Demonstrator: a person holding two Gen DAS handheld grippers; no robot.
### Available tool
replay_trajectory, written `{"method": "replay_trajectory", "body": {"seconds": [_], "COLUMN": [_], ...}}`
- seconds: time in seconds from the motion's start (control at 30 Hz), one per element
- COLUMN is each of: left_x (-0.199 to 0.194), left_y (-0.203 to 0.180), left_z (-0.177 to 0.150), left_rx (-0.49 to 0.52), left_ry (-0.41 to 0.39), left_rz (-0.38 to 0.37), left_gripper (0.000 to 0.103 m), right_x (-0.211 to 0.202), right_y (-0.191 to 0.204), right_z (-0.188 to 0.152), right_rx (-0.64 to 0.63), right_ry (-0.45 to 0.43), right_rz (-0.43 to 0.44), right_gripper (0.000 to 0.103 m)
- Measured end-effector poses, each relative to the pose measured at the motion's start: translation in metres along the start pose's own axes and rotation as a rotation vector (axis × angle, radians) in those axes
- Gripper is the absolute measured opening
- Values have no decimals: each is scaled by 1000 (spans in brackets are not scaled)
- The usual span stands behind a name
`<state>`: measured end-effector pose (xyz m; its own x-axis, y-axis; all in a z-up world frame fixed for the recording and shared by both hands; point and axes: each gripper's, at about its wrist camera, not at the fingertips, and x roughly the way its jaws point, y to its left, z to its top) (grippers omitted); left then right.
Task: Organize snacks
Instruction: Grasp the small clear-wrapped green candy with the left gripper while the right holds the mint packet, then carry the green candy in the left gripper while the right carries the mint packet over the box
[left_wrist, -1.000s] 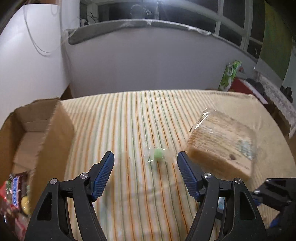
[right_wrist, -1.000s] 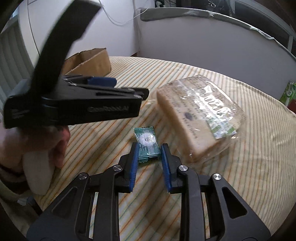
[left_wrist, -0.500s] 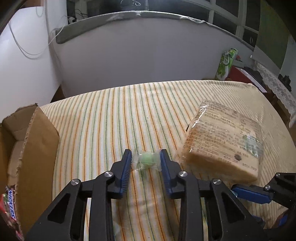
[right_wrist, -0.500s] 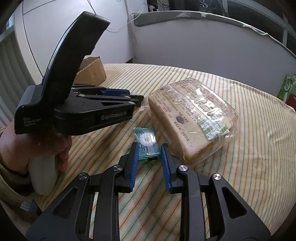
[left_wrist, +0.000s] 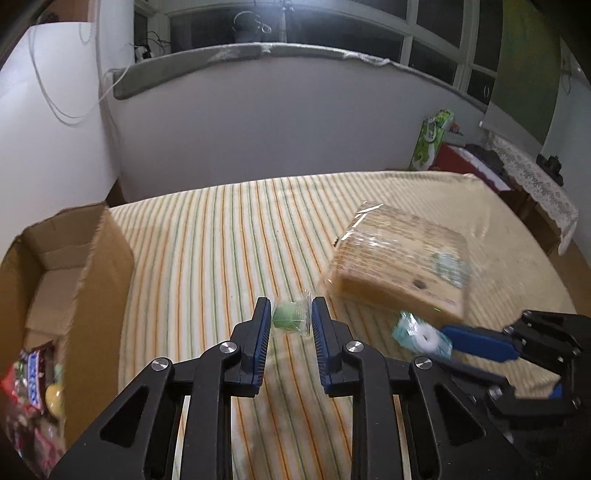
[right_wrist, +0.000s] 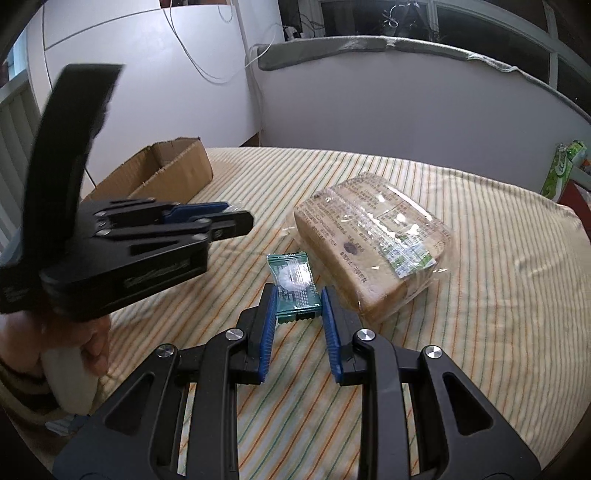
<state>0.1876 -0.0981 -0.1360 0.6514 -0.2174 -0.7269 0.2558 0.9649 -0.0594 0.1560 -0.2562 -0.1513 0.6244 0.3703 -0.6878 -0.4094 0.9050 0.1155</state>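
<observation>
My left gripper (left_wrist: 290, 303) is shut on a small green candy in a clear wrapper (left_wrist: 290, 319), held just above the striped tablecloth (left_wrist: 207, 258). My right gripper (right_wrist: 299, 292) is shut on a teal mint packet (right_wrist: 293, 282), also raised off the cloth. The left wrist view catches the right gripper (left_wrist: 445, 339) with that mint packet (left_wrist: 421, 336) at the lower right. A wrapped loaf of sliced bread (left_wrist: 402, 266) (right_wrist: 373, 254) lies beyond both. The open cardboard box (left_wrist: 99, 258) (right_wrist: 166, 173) stands at the left, with several wrapped snacks (left_wrist: 33, 387) inside.
The left gripper's body (right_wrist: 122, 251) and the hand holding it (right_wrist: 74, 350) fill the left of the right wrist view. A green package (left_wrist: 432, 138) stands beyond the table's far right corner. A white wall runs behind the table.
The left gripper's jaws closed on the green candy and lifted it off the cloth. The right gripper, still shut on the teal packet, rose slightly.
</observation>
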Motion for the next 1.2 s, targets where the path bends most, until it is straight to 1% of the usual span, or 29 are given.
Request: {"method": "replay_trajectory", "body": {"seconds": [0.17, 0.37, 0.73, 0.93, 1.2], "left_x": [-28, -59, -125, -152, -185], "left_y": [-2, -5, -6, -2, 5], "left_z": [-6, -11, -21, -25, -33], "left_rx": [-2, -3, 3, 2, -7], "left_ry": [-33, -76, -186, -236, -295], "left_rz": [-14, -20, -25, -26, -24], "left_gripper": [21, 21, 21, 21, 21], "right_x": [-19, -52, -105, -126, -140], "right_y": [9, 20, 41, 59, 89], "right_z": [0, 0, 7, 11, 17], "right_rx": [2, -1, -17, -41, -86], "right_ry": [-24, -66, -145, -176, -190], "right_rz": [-26, -58, -105, -122, -131], "right_gripper": [25, 25, 25, 25, 25]}}
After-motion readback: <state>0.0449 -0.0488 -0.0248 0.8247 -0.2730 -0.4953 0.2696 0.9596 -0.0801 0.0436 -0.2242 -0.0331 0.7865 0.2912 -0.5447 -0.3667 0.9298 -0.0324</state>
